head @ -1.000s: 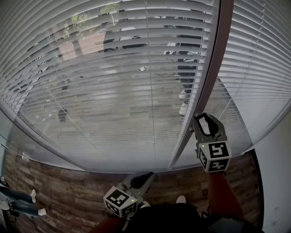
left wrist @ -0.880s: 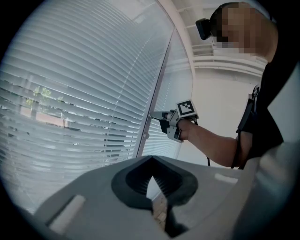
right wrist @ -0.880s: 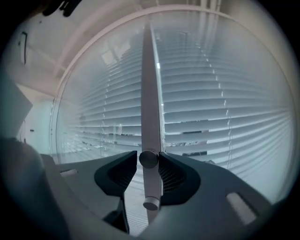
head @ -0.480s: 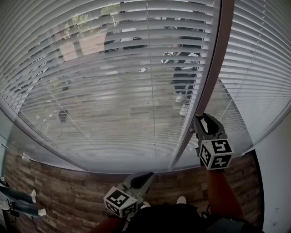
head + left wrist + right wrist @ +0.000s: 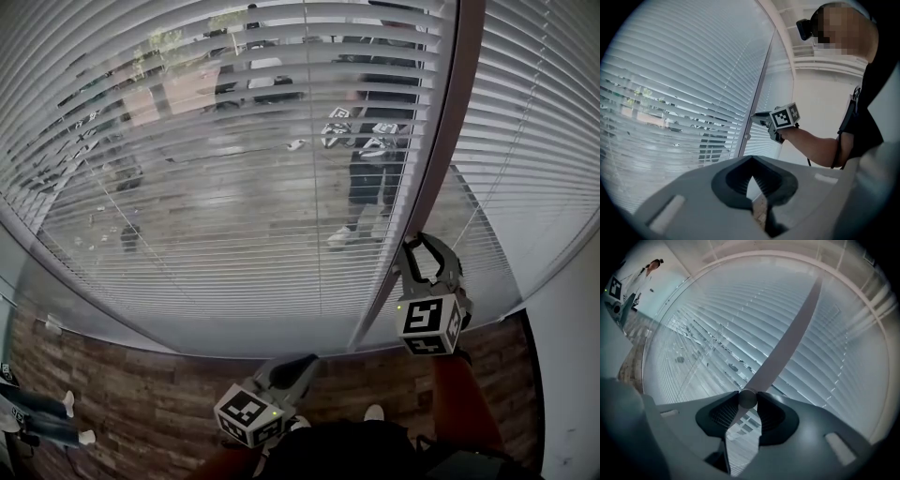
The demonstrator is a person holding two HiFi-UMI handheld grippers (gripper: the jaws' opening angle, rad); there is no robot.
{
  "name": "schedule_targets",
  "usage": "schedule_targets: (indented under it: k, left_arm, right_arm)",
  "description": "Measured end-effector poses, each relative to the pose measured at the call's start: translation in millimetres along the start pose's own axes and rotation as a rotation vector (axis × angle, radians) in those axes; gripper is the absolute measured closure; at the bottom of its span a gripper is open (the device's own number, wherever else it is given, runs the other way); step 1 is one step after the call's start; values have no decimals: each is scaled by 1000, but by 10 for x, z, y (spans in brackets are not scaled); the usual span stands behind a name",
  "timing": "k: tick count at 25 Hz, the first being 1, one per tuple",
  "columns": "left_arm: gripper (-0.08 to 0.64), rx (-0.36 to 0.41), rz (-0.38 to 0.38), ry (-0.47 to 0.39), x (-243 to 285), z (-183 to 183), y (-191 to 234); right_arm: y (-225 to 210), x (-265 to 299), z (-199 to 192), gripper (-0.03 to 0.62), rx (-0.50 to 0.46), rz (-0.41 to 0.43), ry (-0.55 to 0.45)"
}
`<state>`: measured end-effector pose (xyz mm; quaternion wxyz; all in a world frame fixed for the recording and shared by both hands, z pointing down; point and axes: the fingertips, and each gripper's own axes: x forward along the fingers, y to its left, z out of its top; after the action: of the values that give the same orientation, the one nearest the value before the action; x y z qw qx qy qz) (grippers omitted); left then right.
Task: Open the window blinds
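Note:
White slatted blinds (image 5: 234, 187) cover the window ahead, with a second blind (image 5: 534, 141) to the right of a brown mullion (image 5: 441, 141). A pale tilt wand (image 5: 787, 333) hangs down in front of the slats. My right gripper (image 5: 419, 240) (image 5: 747, 398) has just been closing and is shut on the wand's round lower end, which sits between its jaw tips. My left gripper (image 5: 305, 360) (image 5: 751, 159) hangs low near my body, jaws shut and holding nothing. The left gripper view also shows the right gripper (image 5: 757, 118) at the mullion.
Wood-plank floor (image 5: 141, 394) runs below the window. A white wall (image 5: 572, 375) closes off the right side. A standing figure (image 5: 375, 150) shows in the glass through the slats.
My right gripper has rolled about its own axis on the wand; its marker cube shows a different face. The figure in the glass shows more plainly. The left gripper has not moved.

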<state>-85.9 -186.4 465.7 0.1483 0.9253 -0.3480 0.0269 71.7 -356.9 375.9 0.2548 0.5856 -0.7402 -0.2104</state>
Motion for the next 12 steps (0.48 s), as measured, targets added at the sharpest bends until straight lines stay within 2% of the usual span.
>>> schedule_targets:
  k: [2,4,6,9,11,12]
  left_arm:
    - [558,2,6,-3,-9,21,16]
    - [558,2,5,-10,-19,26,22]
    - [558,3,8,-10,-24,31,27]
    - [558,-6,0,-16,-22,32,8]
    - [558,-9,-2,-12,-19,16,1]
    - [558,-9,-2,-12,-17,18,-1]
  right_arm:
    - [5,-1,-1,444,2,-1,0]
    - [4,-10,7,439,86,23,-16]
    - [-22,-29,10,412,263,70,-48]
    - [-61,-30,-29,407,557,146,-82]
    - [-55,-4,-45,410,682,189,-88]
    - [-60,5,-46,413,713,196,-90]
